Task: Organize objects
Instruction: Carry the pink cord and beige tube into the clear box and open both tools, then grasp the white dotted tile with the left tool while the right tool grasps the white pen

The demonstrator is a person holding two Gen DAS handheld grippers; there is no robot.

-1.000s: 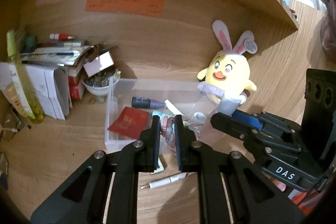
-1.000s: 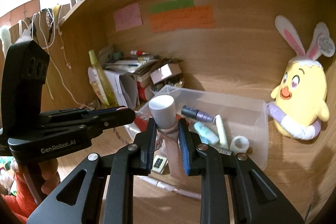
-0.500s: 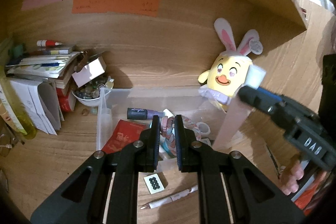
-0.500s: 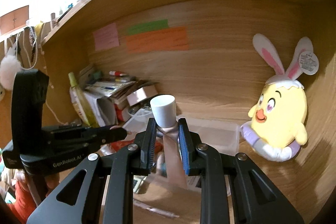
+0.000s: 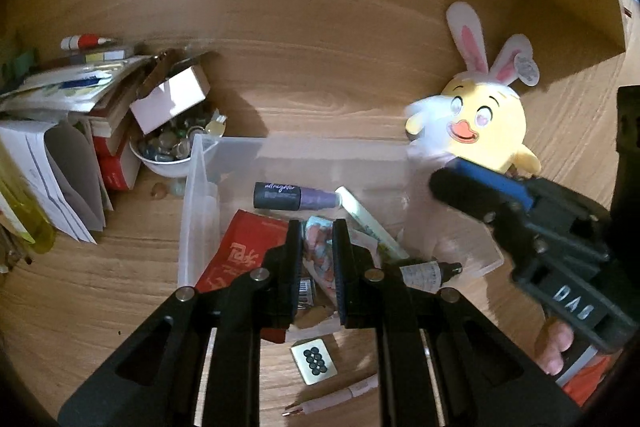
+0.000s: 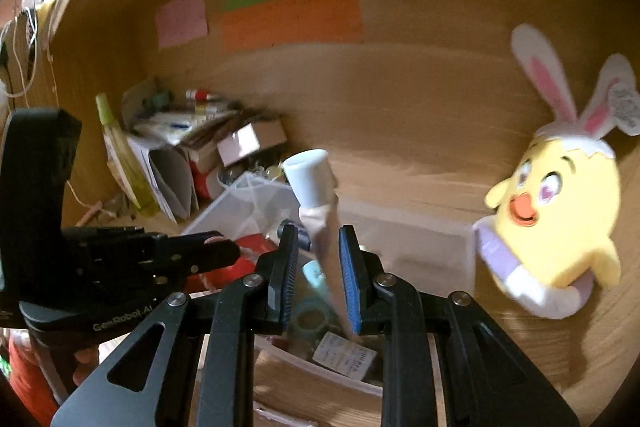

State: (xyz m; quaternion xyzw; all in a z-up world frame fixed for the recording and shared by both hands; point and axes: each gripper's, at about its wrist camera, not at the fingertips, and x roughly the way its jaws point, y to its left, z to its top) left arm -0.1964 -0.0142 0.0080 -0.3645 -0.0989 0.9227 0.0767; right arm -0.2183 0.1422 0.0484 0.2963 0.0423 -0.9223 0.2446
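Note:
My left gripper [image 5: 316,227] is shut on a pink, blue and white braided cord [image 5: 318,251] and hangs over the clear plastic box [image 5: 192,211]. Inside the box lie a red packet [image 5: 244,251], a black and purple tube [image 5: 292,195], a pale tube [image 5: 370,223] and a small dark-tipped bottle [image 5: 426,273]. My right gripper [image 6: 318,231] is shut on a pink tube with a white cap [image 6: 310,179], which leans left above the box [image 6: 240,199]. The right gripper [image 5: 452,187] also shows over the box's right end in the left wrist view. The left gripper's tip [image 6: 222,251] shows at the left of the right wrist view.
A yellow plush chick with bunny ears [image 5: 488,123] sits right of the box against the wooden back wall. A white bowl of small items [image 5: 166,155], stacked books and papers [image 5: 68,107] and a yellow-green bottle [image 5: 28,219] crowd the left. A dotted card [image 5: 314,367] and a pen [image 5: 336,399] lie before the box.
Both grippers have come forward and closer to the box. The left one now hangs over its contents. The right one dipped toward the box, and its tube now leans left.

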